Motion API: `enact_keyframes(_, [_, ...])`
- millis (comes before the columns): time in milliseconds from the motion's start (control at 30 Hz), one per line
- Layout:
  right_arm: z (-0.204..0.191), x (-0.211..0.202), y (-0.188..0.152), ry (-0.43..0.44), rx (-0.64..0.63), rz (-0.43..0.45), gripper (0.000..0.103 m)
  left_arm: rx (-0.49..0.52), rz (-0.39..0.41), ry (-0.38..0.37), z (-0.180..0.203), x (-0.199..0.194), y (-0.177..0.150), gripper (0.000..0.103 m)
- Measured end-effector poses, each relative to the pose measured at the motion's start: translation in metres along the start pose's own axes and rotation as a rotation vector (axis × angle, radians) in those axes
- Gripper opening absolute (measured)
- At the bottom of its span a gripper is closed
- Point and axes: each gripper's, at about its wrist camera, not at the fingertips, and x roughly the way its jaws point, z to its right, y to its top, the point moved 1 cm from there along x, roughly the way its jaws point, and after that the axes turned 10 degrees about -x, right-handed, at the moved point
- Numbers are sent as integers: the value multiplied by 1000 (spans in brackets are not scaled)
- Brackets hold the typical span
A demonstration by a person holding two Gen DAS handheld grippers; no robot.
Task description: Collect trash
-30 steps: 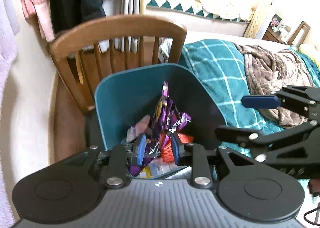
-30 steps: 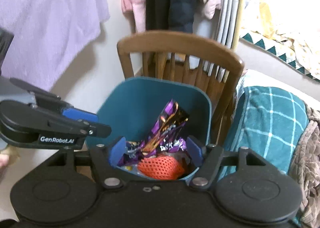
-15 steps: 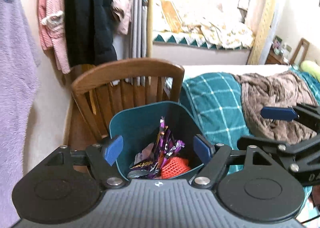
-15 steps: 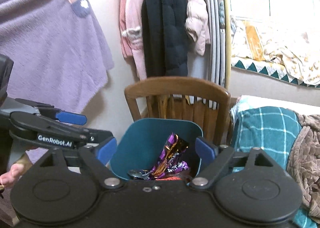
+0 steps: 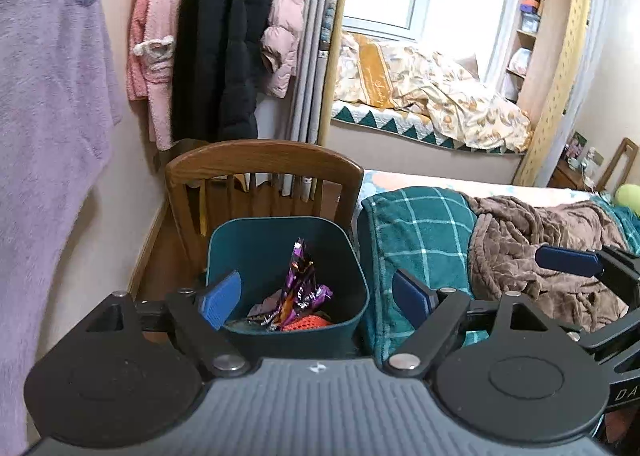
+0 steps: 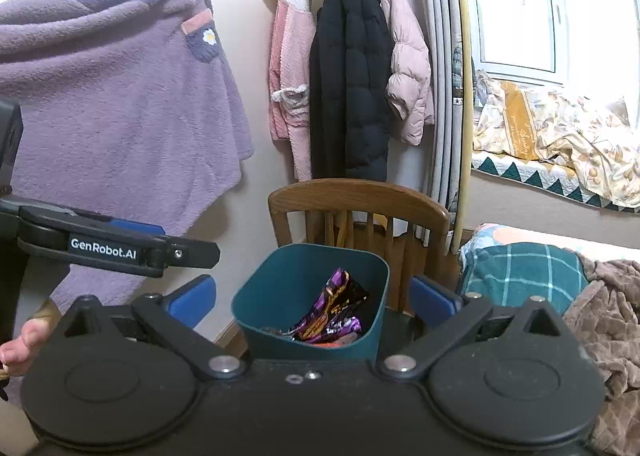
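Note:
A teal trash bin (image 5: pixel 256 252) stands on the floor in front of a wooden chair. Inside lie purple snack wrappers (image 5: pixel 301 288) and an orange net (image 5: pixel 306 323). My left gripper (image 5: pixel 316 298) hovers above and short of the bin, its jaws opening wide with nothing between the blue pads. In the right wrist view the same bin (image 6: pixel 308 268) and wrappers (image 6: pixel 332 316) sit below my right gripper (image 6: pixel 313 299), whose jaws are also opening, empty. Each gripper shows at the other view's side: the left gripper (image 6: pixel 120 248), the right gripper (image 5: pixel 568 260).
The wooden chair (image 5: pixel 264 159) backs the bin against the wall. A bed with a teal plaid blanket (image 5: pixel 416 228) and a brown blanket (image 5: pixel 532 248) lies to the right. A purple robe (image 6: pixel 112 95) and coats (image 6: pixel 348 75) hang on the wall. A hand (image 6: pixel 20 344) shows at the lower left.
Both grippers have risen and drawn back from the bin, which now looks smaller and lower. Both pairs of jaws have spread wide; the left was nearly shut over the wrappers before.

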Motion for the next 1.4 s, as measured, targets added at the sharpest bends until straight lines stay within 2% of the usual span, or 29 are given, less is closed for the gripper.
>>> enact_keyframes(367, [0, -35, -4, 25, 0, 51, 103, -14, 36, 35, 15, -37, -14, 84])
enact_keyframes(500, [0, -35, 1, 25, 13, 62, 103, -21, 61, 20, 11, -47, -11, 101])
enact_keyframes(633, [-6, -31, 8, 17, 13, 75, 103, -6, 80, -2, 7, -53, -6, 101])
enact_keyframes(1400, [-29, -22, 30, -18, 48, 124, 103, 2, 112, -15, -26, -70, 6, 101])
